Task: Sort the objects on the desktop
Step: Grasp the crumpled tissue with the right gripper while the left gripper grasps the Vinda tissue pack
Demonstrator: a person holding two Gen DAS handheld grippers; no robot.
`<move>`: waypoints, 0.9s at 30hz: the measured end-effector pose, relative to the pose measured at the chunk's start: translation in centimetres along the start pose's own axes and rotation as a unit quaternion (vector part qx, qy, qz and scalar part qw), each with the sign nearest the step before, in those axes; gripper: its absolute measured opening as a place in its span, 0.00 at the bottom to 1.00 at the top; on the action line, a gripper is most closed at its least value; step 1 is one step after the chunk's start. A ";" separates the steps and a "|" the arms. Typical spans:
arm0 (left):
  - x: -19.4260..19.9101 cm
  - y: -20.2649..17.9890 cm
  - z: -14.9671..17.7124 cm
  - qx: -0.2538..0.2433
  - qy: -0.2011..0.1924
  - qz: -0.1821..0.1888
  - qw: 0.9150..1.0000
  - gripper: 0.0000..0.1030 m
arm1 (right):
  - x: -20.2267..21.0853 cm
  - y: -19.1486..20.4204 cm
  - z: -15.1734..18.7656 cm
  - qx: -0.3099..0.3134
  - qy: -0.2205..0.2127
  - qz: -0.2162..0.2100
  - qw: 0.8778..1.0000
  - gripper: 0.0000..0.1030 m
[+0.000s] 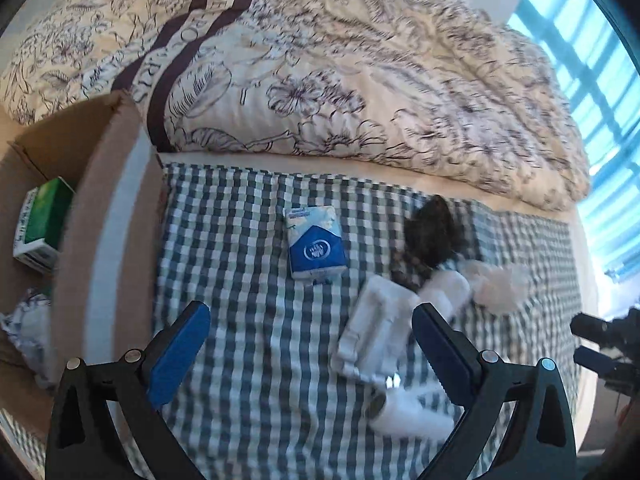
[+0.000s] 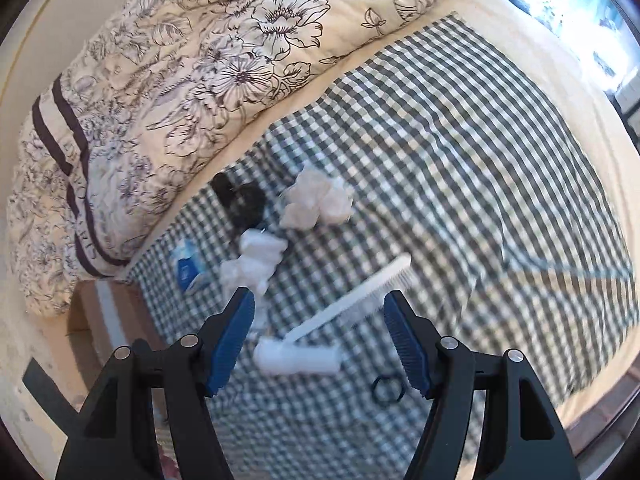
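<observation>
Left hand-held gripper point(image 1: 310, 354): wide, empty | right hand-held gripper point(image 2: 320, 344): wide, empty over comb point(image 2: 360, 300) | risk: blurred approach snags cloth point(image 2: 480, 160).

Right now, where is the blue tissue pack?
In the left wrist view the tissue pack lies on the checked cloth, between the cardboard box at left and the dark object at right.
</observation>
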State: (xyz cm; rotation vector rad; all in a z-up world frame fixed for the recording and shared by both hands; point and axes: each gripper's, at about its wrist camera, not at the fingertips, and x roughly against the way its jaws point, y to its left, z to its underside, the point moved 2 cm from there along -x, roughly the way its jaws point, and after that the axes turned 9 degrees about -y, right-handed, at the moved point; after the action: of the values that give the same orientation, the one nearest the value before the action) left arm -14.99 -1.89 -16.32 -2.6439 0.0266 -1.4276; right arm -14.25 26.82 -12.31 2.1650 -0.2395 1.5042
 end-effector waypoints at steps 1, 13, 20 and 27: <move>-1.1 0.0 -0.2 0.004 0.004 -0.004 1.000 1.00 | -0.9 0.1 -0.4 0.006 0.002 0.003 1.000 0.65; -11.3 -0.8 -1.8 0.008 0.049 -0.017 0.999 1.00 | -10.9 1.3 -3.9 0.041 0.031 0.035 0.998 0.65; -15.6 -0.3 -1.4 0.031 0.085 -0.013 0.996 1.00 | -15.0 1.4 -4.5 0.043 0.057 0.061 0.996 0.65; -14.6 -0.2 -1.6 0.012 0.055 -0.004 0.998 0.52 | -15.9 0.4 -3.9 0.040 0.066 0.095 0.993 0.38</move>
State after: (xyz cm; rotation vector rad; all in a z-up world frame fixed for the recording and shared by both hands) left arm -24.42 -0.71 -27.57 -2.5469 0.0086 -1.5641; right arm -23.62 26.30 -25.68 2.1432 -0.3537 1.7829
